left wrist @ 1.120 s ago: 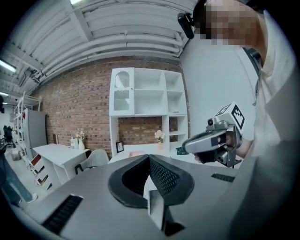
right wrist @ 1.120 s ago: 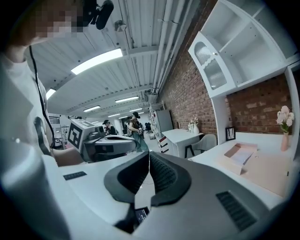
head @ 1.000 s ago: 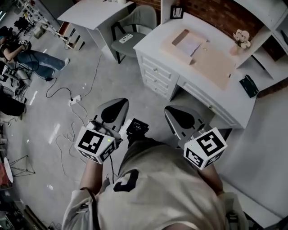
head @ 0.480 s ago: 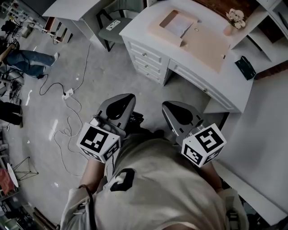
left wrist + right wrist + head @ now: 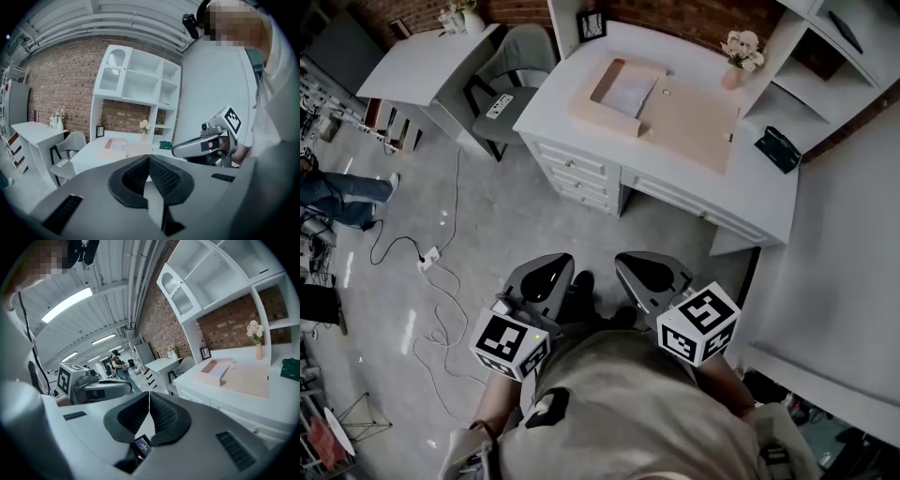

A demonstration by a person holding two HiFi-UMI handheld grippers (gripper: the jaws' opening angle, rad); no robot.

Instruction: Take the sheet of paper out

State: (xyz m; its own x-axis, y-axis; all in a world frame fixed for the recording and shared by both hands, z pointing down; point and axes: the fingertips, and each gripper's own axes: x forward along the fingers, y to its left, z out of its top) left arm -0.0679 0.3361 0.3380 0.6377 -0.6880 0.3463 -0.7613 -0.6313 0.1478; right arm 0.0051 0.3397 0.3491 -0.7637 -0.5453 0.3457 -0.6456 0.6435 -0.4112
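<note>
Holding left tool [image 5: 149,158], right tool [image 5: 149,394] pressed together, empty; sheet [image 5: 629,93] in box [image 5: 602,84] indistinct.

Left gripper [image 5: 149,156] closed empty, white desk [image 5: 86,159] beyond

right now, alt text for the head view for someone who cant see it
Seen from above, a person holds the left tongs and right tongs shut and empty near their body, short of a white desk. On the desk, a sheet of paper lies in an open pink box, with a vase of flowers nearby.
</note>
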